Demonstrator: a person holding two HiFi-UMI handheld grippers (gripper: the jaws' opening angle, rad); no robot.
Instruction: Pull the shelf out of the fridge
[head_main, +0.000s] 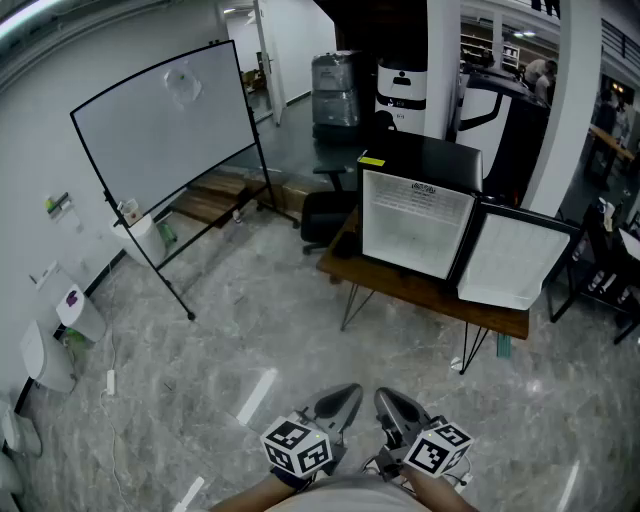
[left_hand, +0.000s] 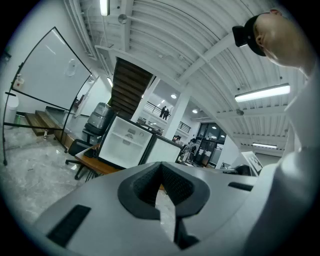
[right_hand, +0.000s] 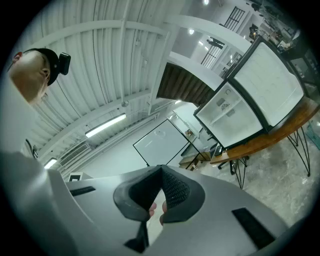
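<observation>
**Q:** Shelf (left_hand: 126, 138) not yet reached. Why do the left gripper (head_main: 341, 398) and right gripper (head_main: 397, 404) sit tucked at the person's waist?

**A:** Both claws are pinched closed on nothing, since nothing is within reach. Well across the floor (head_main: 250, 340), the fridge (head_main: 415, 222) stands on its table (head_main: 420, 290) with the door (head_main: 515, 260) swung open and the shelf inside.

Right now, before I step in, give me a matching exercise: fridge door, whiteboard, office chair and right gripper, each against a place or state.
1 fridge door
2 whiteboard
3 office chair
4 right gripper

A shut, empty
B swung open
C far left, on a black stand
D black, by the table's left end

Pairs: 1-B, 2-C, 3-D, 4-A
</observation>
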